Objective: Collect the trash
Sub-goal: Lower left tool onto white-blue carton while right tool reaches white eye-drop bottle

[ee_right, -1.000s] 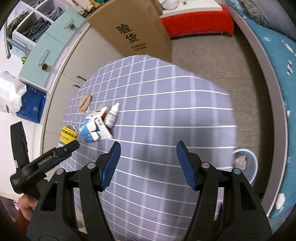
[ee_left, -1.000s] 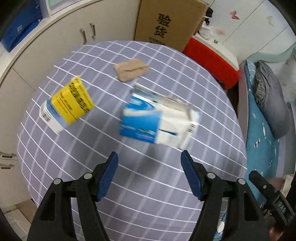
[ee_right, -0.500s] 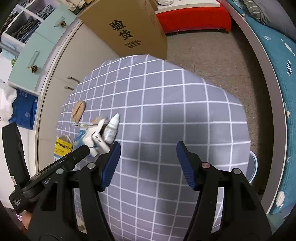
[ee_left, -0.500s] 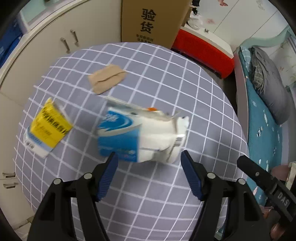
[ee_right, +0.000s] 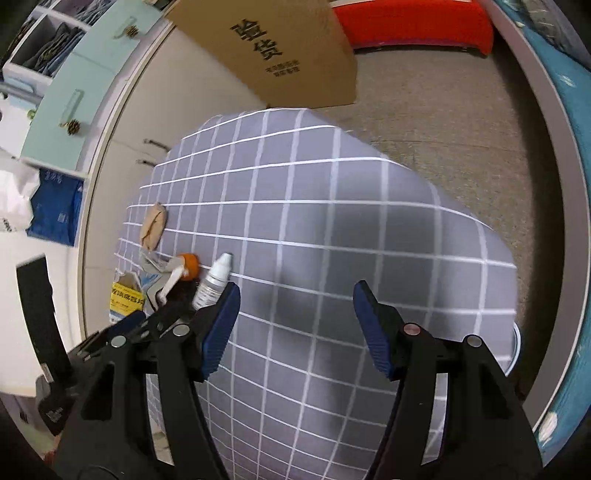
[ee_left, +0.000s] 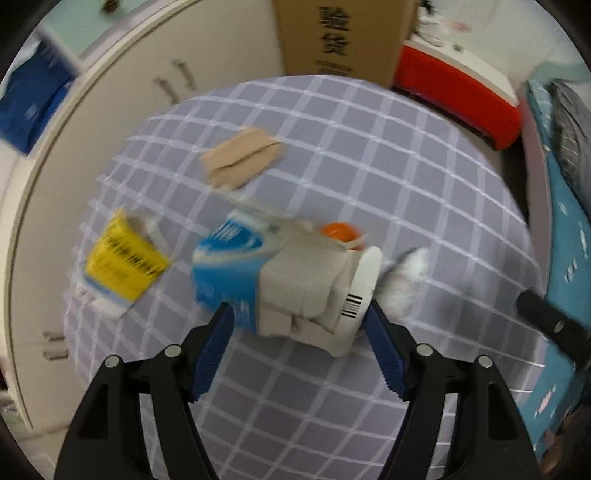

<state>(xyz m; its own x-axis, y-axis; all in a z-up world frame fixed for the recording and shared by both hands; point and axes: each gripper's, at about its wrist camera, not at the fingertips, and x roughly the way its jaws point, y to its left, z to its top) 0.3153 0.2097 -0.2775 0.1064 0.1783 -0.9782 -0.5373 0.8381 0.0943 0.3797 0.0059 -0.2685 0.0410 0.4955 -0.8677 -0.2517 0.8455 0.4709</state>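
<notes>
A crumpled blue-and-white carton lies on the grey checked tablecloth. Its near end sits between the tips of my left gripper, which points steeply down with its jaws wide and not visibly squeezing. An orange cap peeks from behind the carton. A small white bottle lies just beyond the left fingertip of my right gripper, which is open over bare cloth. A yellow box and brown crumpled paper lie further left and back.
A big cardboard box and a red item stand on the floor behind the table. White cabinets run along the left. A pale bin rim shows below the table's right edge, a teal bed beyond.
My left gripper came down and forward, so the carton's near end now sits between its tips. My right gripper moved in lower toward the white bottle. Neither jaw width visibly changed.
</notes>
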